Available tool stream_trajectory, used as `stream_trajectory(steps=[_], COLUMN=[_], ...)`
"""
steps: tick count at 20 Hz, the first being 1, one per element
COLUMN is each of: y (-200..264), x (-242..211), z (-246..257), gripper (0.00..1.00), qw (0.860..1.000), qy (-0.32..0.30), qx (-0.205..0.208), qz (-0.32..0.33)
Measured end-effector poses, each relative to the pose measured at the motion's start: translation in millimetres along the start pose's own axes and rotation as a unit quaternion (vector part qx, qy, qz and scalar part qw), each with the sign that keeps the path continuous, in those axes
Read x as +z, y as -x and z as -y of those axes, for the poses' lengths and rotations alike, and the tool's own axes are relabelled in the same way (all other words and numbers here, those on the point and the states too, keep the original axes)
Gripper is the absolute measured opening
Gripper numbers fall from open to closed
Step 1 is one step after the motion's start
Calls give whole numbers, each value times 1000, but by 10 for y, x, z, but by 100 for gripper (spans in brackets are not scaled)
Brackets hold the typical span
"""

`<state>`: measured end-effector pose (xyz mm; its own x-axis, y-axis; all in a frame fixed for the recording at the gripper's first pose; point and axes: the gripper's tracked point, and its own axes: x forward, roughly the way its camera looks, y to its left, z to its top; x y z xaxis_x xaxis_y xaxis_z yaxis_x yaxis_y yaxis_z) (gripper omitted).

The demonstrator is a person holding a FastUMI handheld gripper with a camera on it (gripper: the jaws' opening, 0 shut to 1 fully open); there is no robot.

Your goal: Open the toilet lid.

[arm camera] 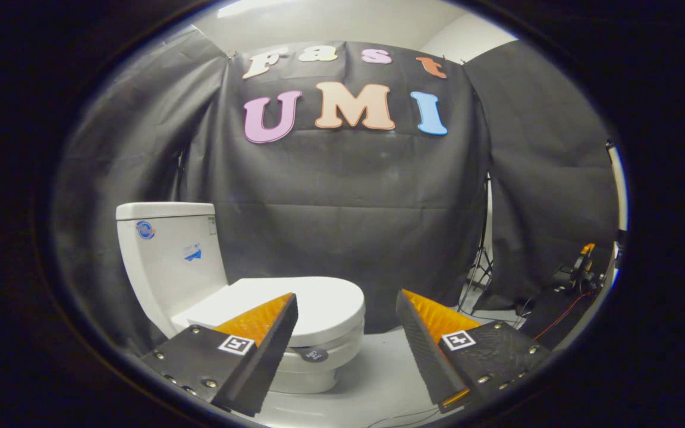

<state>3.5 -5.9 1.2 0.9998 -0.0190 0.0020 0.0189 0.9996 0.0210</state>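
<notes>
A white toilet (200, 279) stands ahead and to the left of me, its tank (167, 249) against the cloth wall. Its lid (313, 297) lies flat and shut over the bowl, front rim pointing right. My gripper (345, 294) is open, with a wide gap between its fingers and nothing held. The left finger (265, 333) overlaps the near part of the lid in the view; the right finger (431, 333) hangs over bare floor to the right of the bowl. Whether the left finger touches the lid I cannot tell.
The white floor (378, 374) spreads under and to the right of the bowl. A light stand's legs and cables (479, 279) sit by the cloth's right seam. Some dark gear with an orange part (583, 267) rests at the far right.
</notes>
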Motion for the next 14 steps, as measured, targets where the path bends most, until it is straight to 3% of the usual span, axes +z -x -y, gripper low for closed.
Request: stream_trajectory(steps=[14], y=[-174], x=[-167], z=[-46], gripper=[99], qw=[999], qy=[1], qx=[7], qz=[-33])
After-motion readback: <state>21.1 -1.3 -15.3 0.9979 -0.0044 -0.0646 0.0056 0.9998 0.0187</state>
